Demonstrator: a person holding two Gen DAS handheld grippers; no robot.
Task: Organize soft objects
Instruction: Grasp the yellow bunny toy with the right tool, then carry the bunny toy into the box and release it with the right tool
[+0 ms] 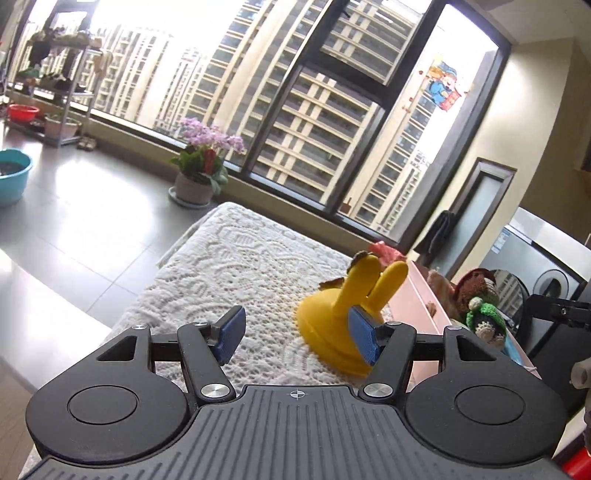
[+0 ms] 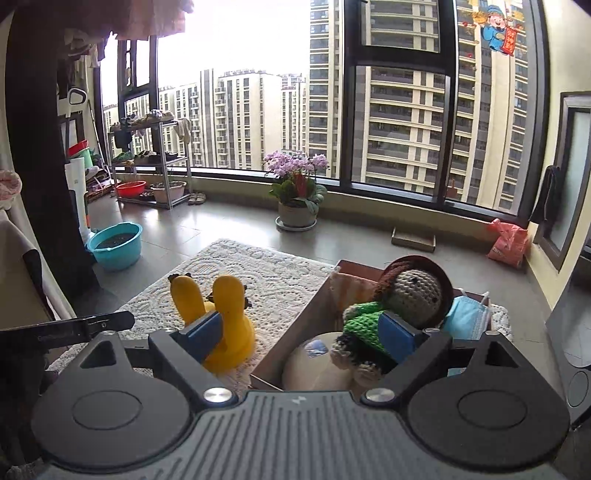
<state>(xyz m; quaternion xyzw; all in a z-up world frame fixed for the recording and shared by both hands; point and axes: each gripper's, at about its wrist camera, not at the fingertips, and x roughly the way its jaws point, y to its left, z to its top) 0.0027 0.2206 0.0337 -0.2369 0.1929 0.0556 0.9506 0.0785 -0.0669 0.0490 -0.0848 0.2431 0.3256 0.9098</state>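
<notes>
Bare lace cloth (image 1: 236, 266) left — yellow toy (image 1: 343, 317), box (image 2: 295, 332) crowd right

Smooth matt yellow rubbery toy (image 1: 341, 317); rough crocheted yarn doll (image 2: 399, 306); white lace cloth (image 1: 236, 273)

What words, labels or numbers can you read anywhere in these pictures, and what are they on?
No text can be read for certain.
Window sticker: a cartoon figure holding a red scroll with gold characters, too blurred to read.
Label on the washing machine: print too small to read.
Sticker on the white ball in the box: blurred.
Yellow toy, crochet doll, face mask: no text visible.
</notes>
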